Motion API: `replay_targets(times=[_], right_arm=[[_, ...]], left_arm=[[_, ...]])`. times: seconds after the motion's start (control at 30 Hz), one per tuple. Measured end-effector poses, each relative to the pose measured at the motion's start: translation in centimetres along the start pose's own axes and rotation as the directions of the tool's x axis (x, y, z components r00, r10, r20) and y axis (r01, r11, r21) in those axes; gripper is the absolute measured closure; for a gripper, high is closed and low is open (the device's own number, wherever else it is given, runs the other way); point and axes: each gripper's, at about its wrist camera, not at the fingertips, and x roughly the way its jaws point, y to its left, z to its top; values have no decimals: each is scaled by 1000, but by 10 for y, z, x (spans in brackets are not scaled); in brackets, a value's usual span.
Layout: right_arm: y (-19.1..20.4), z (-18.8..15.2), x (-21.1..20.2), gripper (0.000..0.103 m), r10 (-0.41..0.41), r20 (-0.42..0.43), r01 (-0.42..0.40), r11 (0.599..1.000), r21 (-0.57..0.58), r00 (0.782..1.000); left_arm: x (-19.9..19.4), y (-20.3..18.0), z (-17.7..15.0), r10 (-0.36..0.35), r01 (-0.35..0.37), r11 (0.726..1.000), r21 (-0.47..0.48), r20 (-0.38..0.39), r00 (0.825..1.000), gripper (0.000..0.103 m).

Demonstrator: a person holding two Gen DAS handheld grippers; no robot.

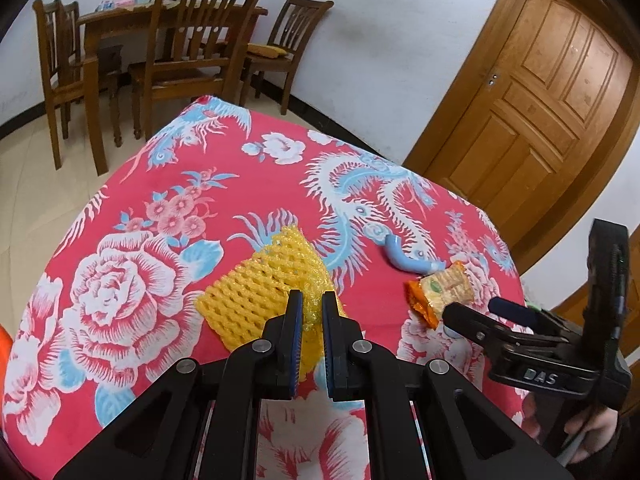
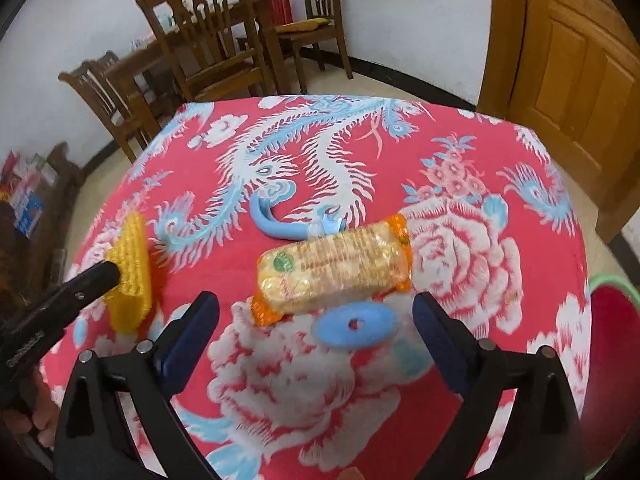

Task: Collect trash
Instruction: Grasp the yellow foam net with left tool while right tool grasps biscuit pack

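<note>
Right wrist view: the right gripper [image 2: 316, 340] is standing wide, unloaded, just short of the snack packet [image 2: 334, 266], and should be straddling its narrow width squarely, clear of the blue disc [image 2: 356, 326] lying against its near edge. The left gripper [image 1: 308, 312] is pinching the yellow foam net [image 1: 260, 284] at the left. Farther off, the red floral tablecloth [image 2: 280, 380] is covering the table, with wooden chairs [image 2: 208, 28] and a door [image 2: 576, 80] standing beyond.

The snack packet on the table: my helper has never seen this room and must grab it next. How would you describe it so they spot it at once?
Start at the table under the red flowered cloth. Near its middle, just ahead of the open right tongs, lies the snack packet. It is a clear, oblong wrapper with orange crimped ends showing pale crackers inside, unlike the curved blue hook behind it or the yellow foam net off to the left.
</note>
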Motion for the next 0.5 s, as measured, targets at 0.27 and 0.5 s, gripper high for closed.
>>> replay_targets(times=[0.27, 0.5], right_arm=[[3, 8, 24, 3, -38, -23, 36, 998, -60, 999], [-1, 5, 36, 4, -37, -38, 35, 998, -49, 999]], left_arm=[[5, 3, 0, 1, -1, 1000, -11, -10, 1000, 94], [6, 2, -1, 1, -1, 1000, -10, -11, 1000, 94]])
